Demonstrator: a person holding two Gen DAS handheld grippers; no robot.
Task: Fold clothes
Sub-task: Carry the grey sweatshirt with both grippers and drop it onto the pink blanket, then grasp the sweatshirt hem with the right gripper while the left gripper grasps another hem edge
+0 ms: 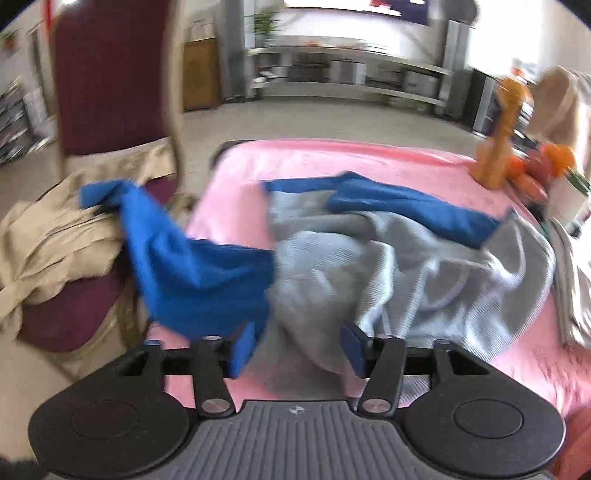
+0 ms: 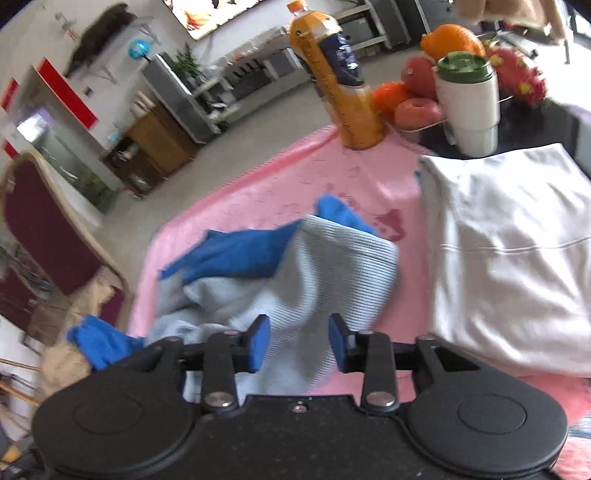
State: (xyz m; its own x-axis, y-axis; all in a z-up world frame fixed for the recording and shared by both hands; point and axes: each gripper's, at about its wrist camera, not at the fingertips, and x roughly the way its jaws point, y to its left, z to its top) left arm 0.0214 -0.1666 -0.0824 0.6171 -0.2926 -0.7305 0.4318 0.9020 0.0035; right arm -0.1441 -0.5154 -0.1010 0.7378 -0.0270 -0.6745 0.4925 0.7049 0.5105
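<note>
A pink tablecloth (image 2: 258, 192) covers the table; at its far corner stands a tilted-looking bottle of orange drink (image 2: 334, 77) with a dark blue label; just beside it sits a wire bowl of fruit, with an orange (image 2: 452, 38) on top, reddish apples (image 2: 417, 110) lower down and a pink dragon fruit (image 2: 517, 75) at the back; a white cup with a green lid (image 2: 469, 99) stands in front of the fruit. Off the table's left edge is a maroon padded chair (image 1: 107, 74) with a pale frame. Across the grey floor run long metal shelves (image 1: 351, 70); a brown wooden cabinet (image 1: 199, 74) stands against the wall, with a potted plant (image 1: 267, 22) near it.
</note>
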